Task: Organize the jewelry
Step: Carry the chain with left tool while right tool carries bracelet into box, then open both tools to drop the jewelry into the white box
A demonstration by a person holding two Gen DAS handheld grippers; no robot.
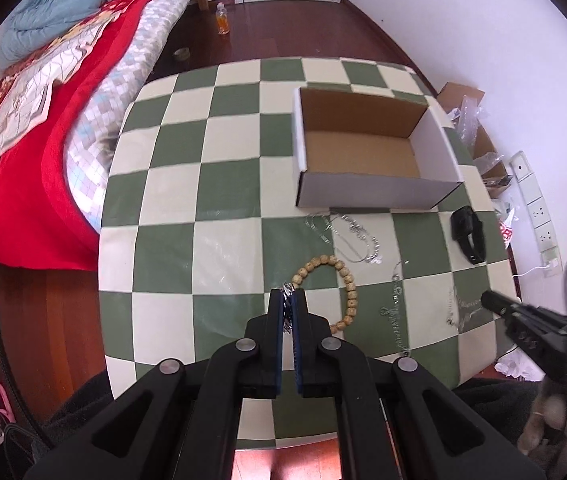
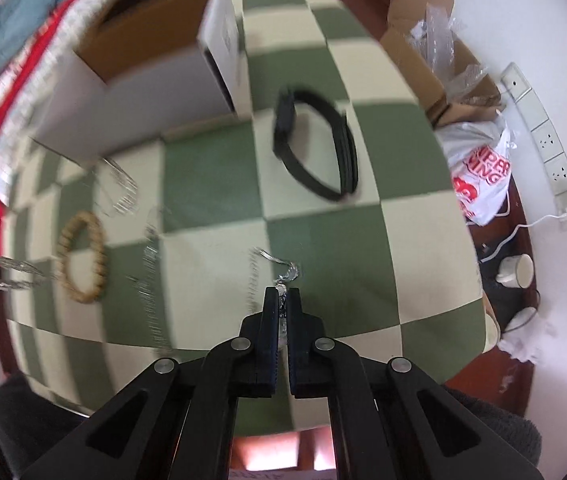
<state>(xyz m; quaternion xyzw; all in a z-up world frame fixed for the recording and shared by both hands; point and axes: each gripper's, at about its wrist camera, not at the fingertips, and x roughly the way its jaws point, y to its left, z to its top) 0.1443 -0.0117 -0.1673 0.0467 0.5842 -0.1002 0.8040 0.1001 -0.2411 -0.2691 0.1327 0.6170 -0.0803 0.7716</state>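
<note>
Between both grippers' shut jaws: silver chain (image 1: 288, 291) each.

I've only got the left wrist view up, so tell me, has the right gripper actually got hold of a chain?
Observer: Yes. The right gripper is shut on a silver chain, which trails onto the checkered table.
Operator: Anything on the floor right of the table?
Observer: A white plastic bag with red lettering.
Operator: Further along that floor?
Observer: Two white cups, beside a white cable.
</note>
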